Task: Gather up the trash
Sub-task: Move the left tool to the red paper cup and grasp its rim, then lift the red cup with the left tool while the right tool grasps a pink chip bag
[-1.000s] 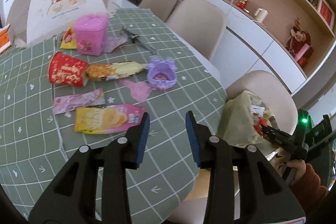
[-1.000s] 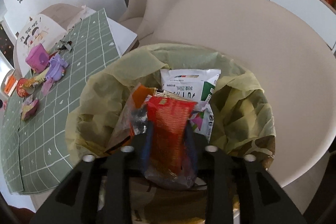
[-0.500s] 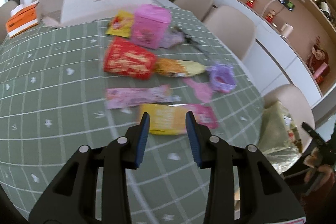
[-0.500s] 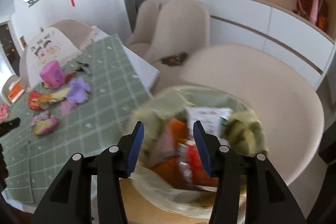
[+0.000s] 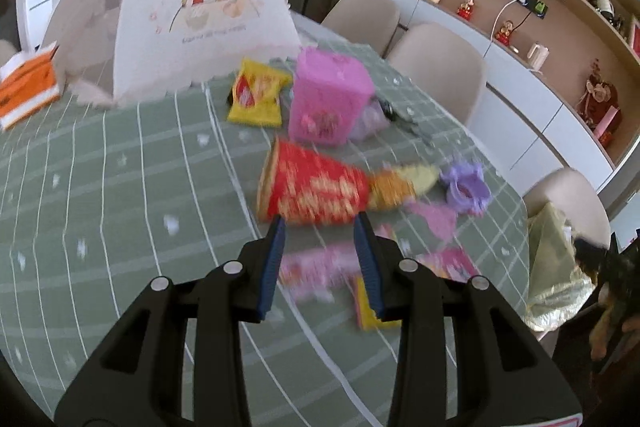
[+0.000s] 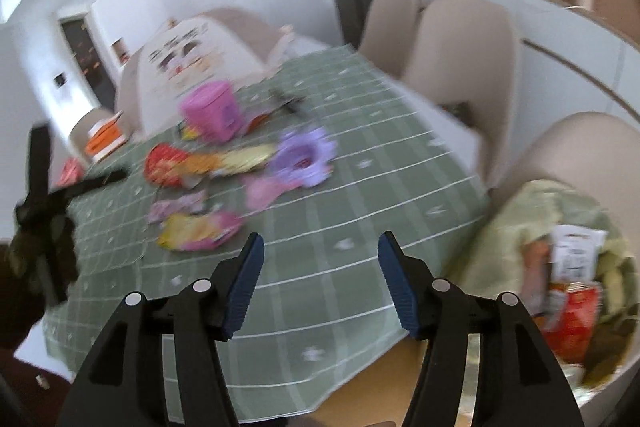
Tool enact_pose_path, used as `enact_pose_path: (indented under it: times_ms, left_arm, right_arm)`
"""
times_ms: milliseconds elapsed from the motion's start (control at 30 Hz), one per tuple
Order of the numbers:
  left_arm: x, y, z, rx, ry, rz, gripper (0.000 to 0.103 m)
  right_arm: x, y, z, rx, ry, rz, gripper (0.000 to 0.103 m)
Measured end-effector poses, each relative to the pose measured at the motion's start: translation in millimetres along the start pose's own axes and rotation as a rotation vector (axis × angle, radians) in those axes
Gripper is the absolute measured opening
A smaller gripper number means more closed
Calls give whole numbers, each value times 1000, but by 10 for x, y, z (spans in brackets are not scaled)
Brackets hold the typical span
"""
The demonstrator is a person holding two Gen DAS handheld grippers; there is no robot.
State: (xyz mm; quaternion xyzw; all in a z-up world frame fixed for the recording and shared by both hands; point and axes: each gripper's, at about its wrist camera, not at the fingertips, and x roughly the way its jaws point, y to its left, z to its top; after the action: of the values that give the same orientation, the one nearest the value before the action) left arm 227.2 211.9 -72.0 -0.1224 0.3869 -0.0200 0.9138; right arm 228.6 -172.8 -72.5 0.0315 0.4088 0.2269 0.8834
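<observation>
Several snack wrappers lie on the green checked tablecloth (image 5: 120, 211). My left gripper (image 5: 320, 223) hangs open and empty just short of a red paper cup (image 5: 312, 187) lying on its side, above a pink wrapper (image 5: 316, 269). A yellow-pink packet (image 6: 200, 231) lies nearer the table edge. My right gripper (image 6: 318, 241) is over the table's near corner, its jaws opening with nothing between them. To its right a yellow-green trash bag (image 6: 532, 211) sits on a beige chair and holds a red wrapper (image 6: 572, 319) and a white packet (image 6: 576, 251).
A pink box (image 5: 326, 99), a yellow snack bag (image 5: 258, 93), a purple dish (image 5: 466, 187) and an orange-yellow wrapper (image 5: 400, 183) also lie on the cloth. A white food cover (image 5: 200, 15) and an orange tissue box (image 5: 24, 87) stand at the back. Beige chairs (image 5: 436, 67) line the right side.
My right gripper let the red wrapper go into the bag, opened wide and swung left over the table. My left gripper moved forward from the yellow-pink packet toward the red cup.
</observation>
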Motion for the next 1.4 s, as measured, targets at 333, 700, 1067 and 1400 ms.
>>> enact_pose_path:
  times_ms: [333,700,1067,1400]
  left_arm:
    - [642,330,372,-91,103,-44,34]
    - [698,118,248,-174,190,-96,28]
    - [351,119,162,-250,131,-131,5]
    - [-320,165,130,-190,41,1,3]
  right_arm:
    - [338,415,-105,-43,87,37,56]
    - [382,501,-121,-64,103,-4,56]
    - [220,504,-111,-102,77,16,56]
    - [399,649,12,-118,73,45,56]
